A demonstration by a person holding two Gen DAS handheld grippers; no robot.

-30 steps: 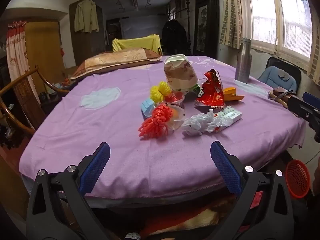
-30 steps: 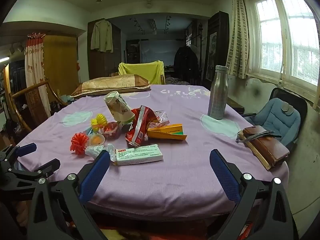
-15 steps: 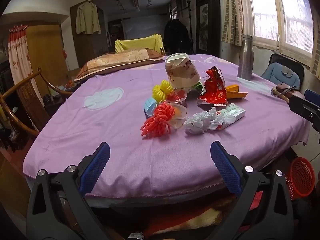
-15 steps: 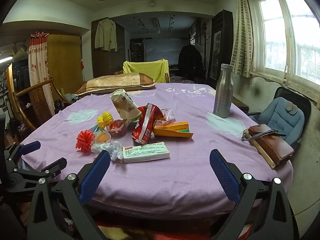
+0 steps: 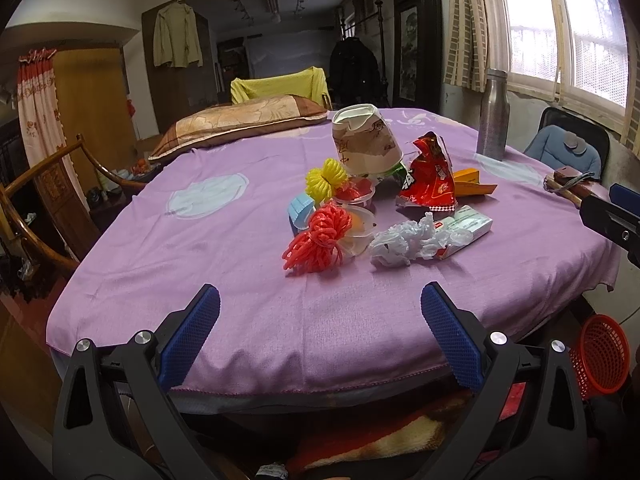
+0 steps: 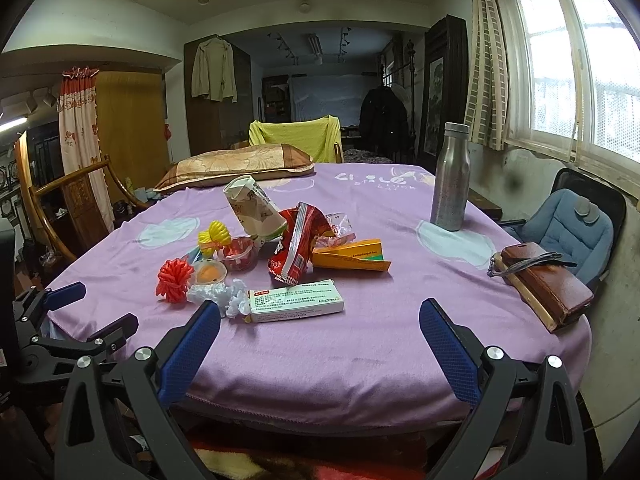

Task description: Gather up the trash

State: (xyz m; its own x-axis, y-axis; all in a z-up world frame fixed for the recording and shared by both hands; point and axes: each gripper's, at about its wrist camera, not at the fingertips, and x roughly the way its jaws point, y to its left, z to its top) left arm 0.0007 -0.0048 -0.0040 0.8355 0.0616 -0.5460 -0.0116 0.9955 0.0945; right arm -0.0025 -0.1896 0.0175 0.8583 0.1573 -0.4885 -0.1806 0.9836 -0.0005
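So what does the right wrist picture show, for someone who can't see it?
A pile of trash sits on a purple tablecloth: white box, red snack bag, paper cup, crumpled plastic. The open right gripper hovers before it; a metal bottle stands behind.

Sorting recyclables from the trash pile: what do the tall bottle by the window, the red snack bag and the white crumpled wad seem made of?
Tall silver bottle: apparently brushed metal, dull grey sheen. Red snack bag: glossy plastic or foil film, shiny creases. White crumpled wad: probably thin plastic film, faintly translucent folds, though tissue is possible.
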